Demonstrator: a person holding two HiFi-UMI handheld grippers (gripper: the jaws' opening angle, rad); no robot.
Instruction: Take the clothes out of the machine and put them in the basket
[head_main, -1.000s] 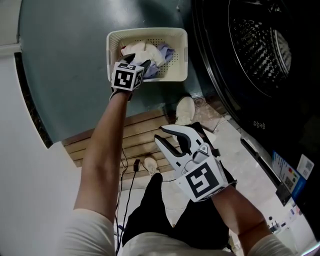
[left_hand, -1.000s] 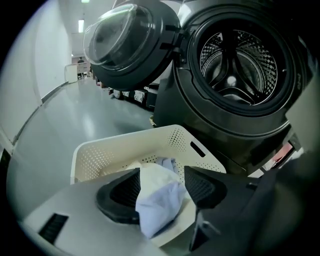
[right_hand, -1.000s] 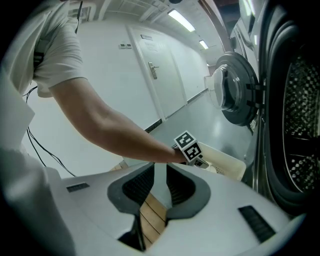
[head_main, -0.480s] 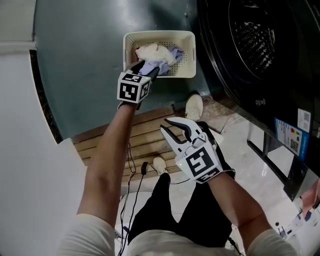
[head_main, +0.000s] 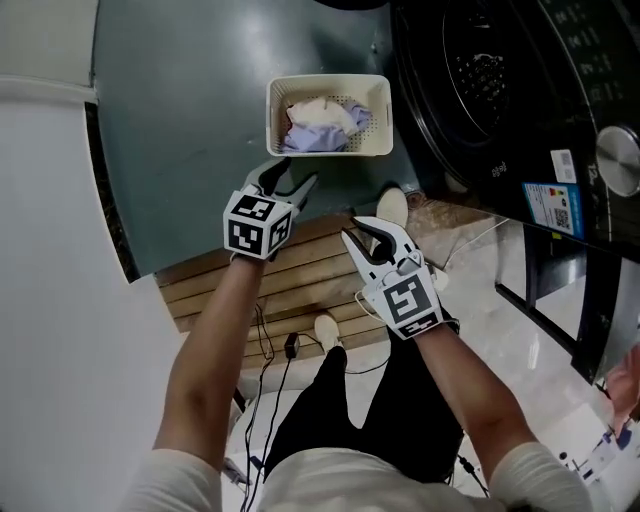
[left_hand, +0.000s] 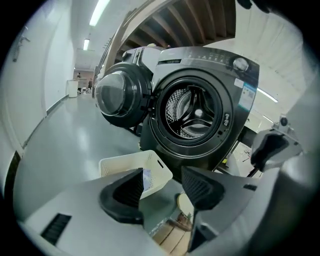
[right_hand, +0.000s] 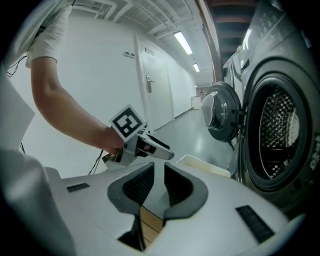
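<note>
A cream plastic basket (head_main: 378, 112) stands on the grey floor beside the washing machine, with white and pale blue clothes (head_main: 322, 125) in it. My left gripper (head_main: 285, 185) hangs above the floor short of the basket, open; its jaws have just been closing a little, with nothing between them. In the left gripper view the left gripper (left_hand: 162, 185) looks over the basket (left_hand: 125, 167) at the dark drum (left_hand: 190, 112), where I see no clothes. My right gripper (head_main: 372, 232) is beside it, jaws a narrow gap apart and empty. The right gripper (right_hand: 159, 182) view shows the left gripper (right_hand: 147, 145) ahead.
The machine's round door (left_hand: 117, 95) stands swung open to the left of the drum. A wooden slatted mat (head_main: 280, 280), the person's shoes (head_main: 392, 208) and a cable (head_main: 270, 340) lie below the grippers. A white wall (head_main: 60, 300) runs along the left.
My left gripper has lifted away from the clothes in the basket and drawn back toward the person, empty. The right gripper has shifted slightly toward the basket.
</note>
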